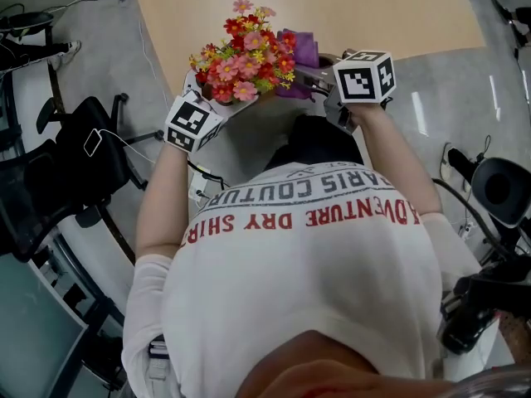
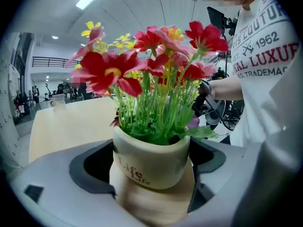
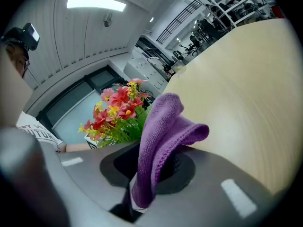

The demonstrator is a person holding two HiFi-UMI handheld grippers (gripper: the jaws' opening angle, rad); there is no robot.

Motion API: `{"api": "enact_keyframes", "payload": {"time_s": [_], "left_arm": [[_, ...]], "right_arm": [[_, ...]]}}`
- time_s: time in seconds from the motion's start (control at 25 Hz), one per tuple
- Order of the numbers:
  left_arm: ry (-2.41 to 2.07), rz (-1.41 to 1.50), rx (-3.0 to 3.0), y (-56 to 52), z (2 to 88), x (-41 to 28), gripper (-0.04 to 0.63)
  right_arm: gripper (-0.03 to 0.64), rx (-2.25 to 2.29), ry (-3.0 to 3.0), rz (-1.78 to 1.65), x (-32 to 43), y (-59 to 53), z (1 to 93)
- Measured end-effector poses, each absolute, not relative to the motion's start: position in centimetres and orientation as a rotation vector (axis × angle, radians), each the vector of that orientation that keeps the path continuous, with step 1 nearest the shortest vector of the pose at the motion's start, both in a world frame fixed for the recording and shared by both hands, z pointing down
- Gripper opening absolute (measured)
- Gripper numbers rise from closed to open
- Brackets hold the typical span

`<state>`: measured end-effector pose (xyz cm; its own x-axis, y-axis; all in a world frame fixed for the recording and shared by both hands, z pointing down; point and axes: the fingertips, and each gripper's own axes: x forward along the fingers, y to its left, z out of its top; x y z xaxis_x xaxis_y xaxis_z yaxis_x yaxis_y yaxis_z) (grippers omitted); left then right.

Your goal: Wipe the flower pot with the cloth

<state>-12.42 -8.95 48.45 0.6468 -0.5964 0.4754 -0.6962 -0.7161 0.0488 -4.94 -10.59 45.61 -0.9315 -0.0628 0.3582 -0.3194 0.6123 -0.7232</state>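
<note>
Head view looks steeply down over a pale wooden table [image 1: 332,7], with grey floor on both sides and a black chair [image 1: 75,164] off to the left. A person in a white printed shirt [image 1: 307,255] fills the lower half, both forearms reaching forward to the table's near edge.

The pot [image 2: 150,157] is cream, with "Life" printed on its side, and is packed with red, pink and yellow flowers [image 2: 151,70] on green stems. It sits upright between the jaws of the left gripper [image 2: 151,169], which stand wide and grasp it on both sides – the dark pads meet its left and right walls. From above, the blooms hide the pot; they hang over the table's near edge, between the two marker cubes.

A purple cloth [image 3: 163,136] is pinched in the right gripper [image 3: 151,174], jaws clenched on its lower part while a folded loop stands up above them. It is just beside the flowers, on their right in the head view – whether it touches the pot cannot be told.
</note>
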Motion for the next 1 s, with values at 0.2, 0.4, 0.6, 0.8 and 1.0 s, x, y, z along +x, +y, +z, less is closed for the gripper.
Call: {"api": "enact_keyframes", "payload": {"time_s": [0.2, 0.4, 0.6, 0.8, 1.0], "left_arm": [[-1.056, 0.635, 2.633, -9.0, 48.6, -12.5, 0.508], [-1.053, 0.632, 2.632, -9.1, 48.5, -12.4, 0.508], [-1.061, 0.63, 2.632, -9.1, 48.0, -12.5, 0.508], [-1.049, 0.646, 2.631, -9.0, 48.1, -12.7, 0.508], [-1.034, 0.629, 2.661, -9.0, 48.5, -12.8, 0.508]], "right_arm": [[0.052, 0.269, -2.53, 1.2, -6.4, -10.7, 46.1], [0.052, 0.247, -2.519, 1.136, -7.0, -11.1, 46.7], [0.052, 0.272, -2.442, 1.073, -7.1, -11.5, 48.5], [0.052, 0.31, -2.34, 0.968, -7.2, -11.6, 50.7], [0.052, 0.31, -2.287, 0.909, -7.3, -11.6, 51.4]]}}
